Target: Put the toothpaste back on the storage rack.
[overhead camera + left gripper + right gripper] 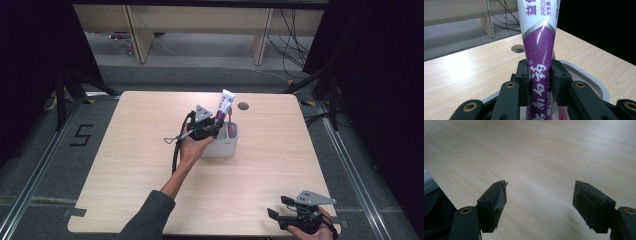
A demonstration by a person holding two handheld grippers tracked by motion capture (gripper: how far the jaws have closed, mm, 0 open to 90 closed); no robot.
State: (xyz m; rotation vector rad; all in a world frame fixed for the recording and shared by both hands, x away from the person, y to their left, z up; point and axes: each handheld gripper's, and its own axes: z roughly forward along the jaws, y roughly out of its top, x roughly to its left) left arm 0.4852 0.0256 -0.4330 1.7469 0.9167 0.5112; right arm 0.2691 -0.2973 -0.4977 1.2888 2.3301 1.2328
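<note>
A purple and white toothpaste tube [226, 102] stands upright, its lower end in a white holder [222, 147] near the middle of the table. My left gripper [218, 123] is shut on the tube's purple lower part. In the left gripper view both pads press the tube [539, 47] from either side, with the holder's rim [596, 81] just behind. A pink item [231, 129] also stands in the holder. My right gripper [276, 206] rests near the table's front right corner, open, with nothing but bare wood between its jaws [540, 197].
The light wooden table [150, 150] has a round cable hole [243, 106] behind the holder. Dark curtains flank both sides. Cables and furniture legs lie on the floor beyond the far edge.
</note>
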